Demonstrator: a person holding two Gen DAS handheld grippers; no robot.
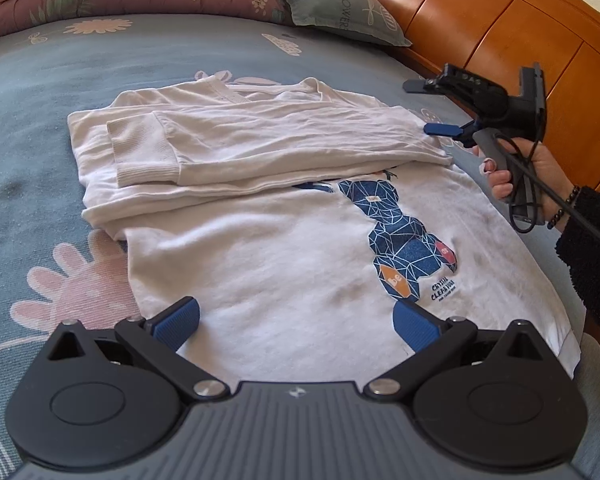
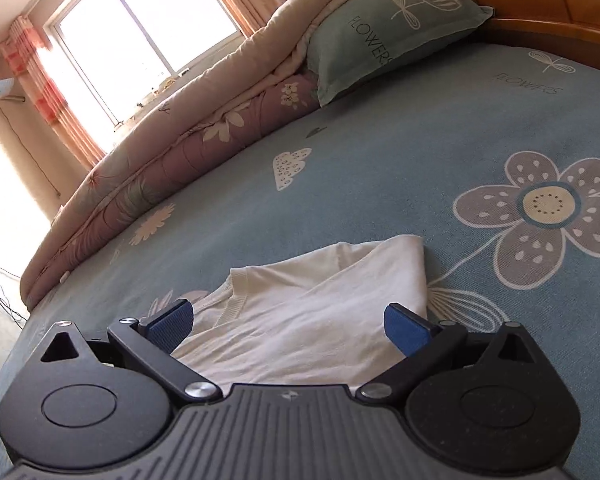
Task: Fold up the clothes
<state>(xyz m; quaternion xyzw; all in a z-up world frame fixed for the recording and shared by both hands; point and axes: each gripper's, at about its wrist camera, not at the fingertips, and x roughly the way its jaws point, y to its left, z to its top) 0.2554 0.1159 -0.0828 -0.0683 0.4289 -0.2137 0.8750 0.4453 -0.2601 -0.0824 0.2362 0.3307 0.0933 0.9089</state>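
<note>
— What's nearest you?

— The left gripper (image 1: 296,322), low at six o'clock of its own view, blue pads spread wide with nothing between them. It hangs over the hem end of the white sweatshirt (image 1: 284,264).

— And the sweatshirt itself?

— Flat on the blue flowered bedspread (image 1: 32,92), taking up the middle of the bed. One side and a ribbed-cuff sleeve (image 1: 228,148) are folded across the body, so the fold sits toward eleven o'clock. A blue geometric bear print (image 1: 404,240) shows on the uncovered part, out toward three o'clock from centre.

— Where's the other tool?

— The right gripper (image 1: 432,108) is at two o'clock, at the shirt's far edge near the shoulder. A hand (image 1: 528,176) in a dark sleeve, beaded bracelet at the wrist, grips its handle. In its own camera the right gripper (image 2: 288,326) stands wide apart too, holding nothing, with the collar end of the shirt lying between and beyond the pads.

— Farther back?

— A grey-green pillow (image 2: 384,36) printed "FLOWERS" at one o'clock, a rolled floral quilt (image 2: 172,160) beside it, the orange wooden headboard (image 1: 500,32) behind, and a bright window (image 2: 140,28) with curtains at eleven.
</note>
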